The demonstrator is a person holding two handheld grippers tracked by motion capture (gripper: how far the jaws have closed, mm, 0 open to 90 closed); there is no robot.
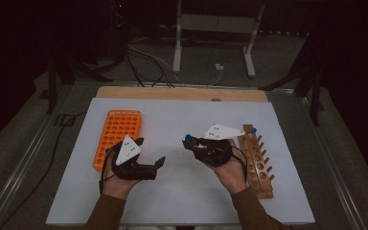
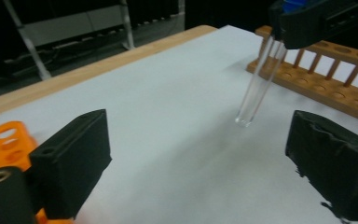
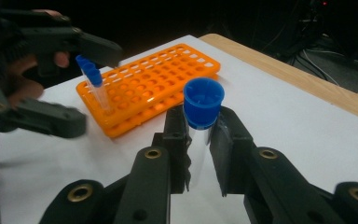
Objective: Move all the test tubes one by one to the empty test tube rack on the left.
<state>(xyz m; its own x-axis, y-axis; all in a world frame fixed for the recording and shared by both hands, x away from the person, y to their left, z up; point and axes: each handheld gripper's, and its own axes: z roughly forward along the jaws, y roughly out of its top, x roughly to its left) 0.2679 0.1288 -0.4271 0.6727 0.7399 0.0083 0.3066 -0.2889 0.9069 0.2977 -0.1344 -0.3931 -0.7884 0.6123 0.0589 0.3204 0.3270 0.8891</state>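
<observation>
While we hold the tube (image 3: 199,135) w/ right gripper (image 3: 200,154) clamped, left gripper (image 2: 200,168) gapes empty; careless handover could drop it short of orange rack (image 1: 117,136).

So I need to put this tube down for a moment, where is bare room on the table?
The widest free patch is the white mat beyond both claws, between the orange rack and the wooden rack. The mat's near strip by the sleeves is bare too. It is crowded mid-mat, where the left claw faces the right claw and its tube.
</observation>
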